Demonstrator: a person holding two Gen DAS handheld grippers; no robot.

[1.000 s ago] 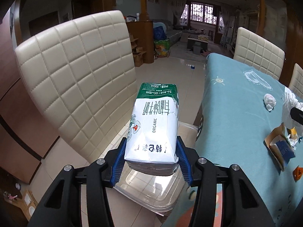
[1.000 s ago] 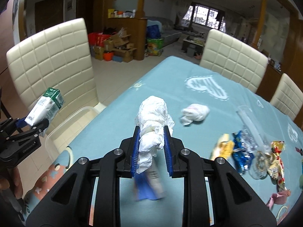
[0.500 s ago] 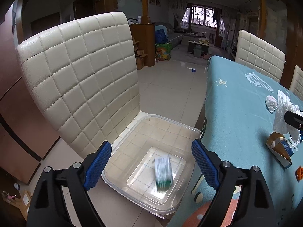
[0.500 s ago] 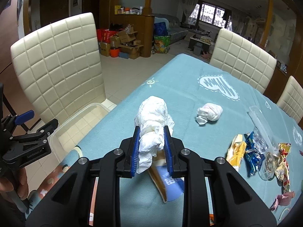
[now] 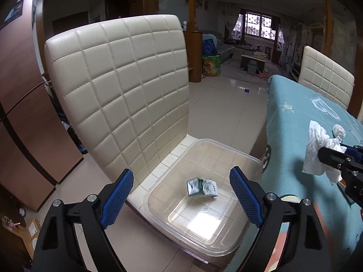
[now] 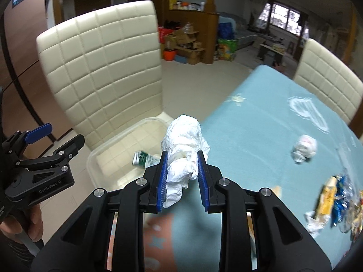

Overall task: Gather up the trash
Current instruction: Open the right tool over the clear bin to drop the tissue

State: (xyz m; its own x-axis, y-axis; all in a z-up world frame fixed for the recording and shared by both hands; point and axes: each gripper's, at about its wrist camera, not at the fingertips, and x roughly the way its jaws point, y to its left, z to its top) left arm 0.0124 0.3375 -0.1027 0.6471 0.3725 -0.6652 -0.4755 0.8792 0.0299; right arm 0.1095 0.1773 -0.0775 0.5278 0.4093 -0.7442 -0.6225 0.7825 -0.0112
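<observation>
A clear plastic bin [image 5: 245, 156] sits on the seat of a cream chair. A green and white milk carton [image 5: 202, 187] lies on its side inside the bin, also seen in the right wrist view [image 6: 144, 158]. My left gripper [image 5: 181, 192] is open and empty above the bin. My right gripper [image 6: 182, 170] is shut on a crumpled white tissue wad [image 6: 183, 140] above the table edge near the bin [image 6: 99, 151]. The tissue wad also shows in the left wrist view [image 5: 317, 151].
The cream quilted chair back [image 5: 118, 90] rises behind the bin. The teal tablecloth [image 6: 261, 136] carries another tissue ball [image 6: 304, 148] and several snack wrappers [image 6: 335, 201] at the right. A second chair [image 6: 329, 77] stands at the far side.
My left gripper opened and the milk carton fell into the bin, where it now lies on its side. My right gripper carried the tissue wad left toward the bin.
</observation>
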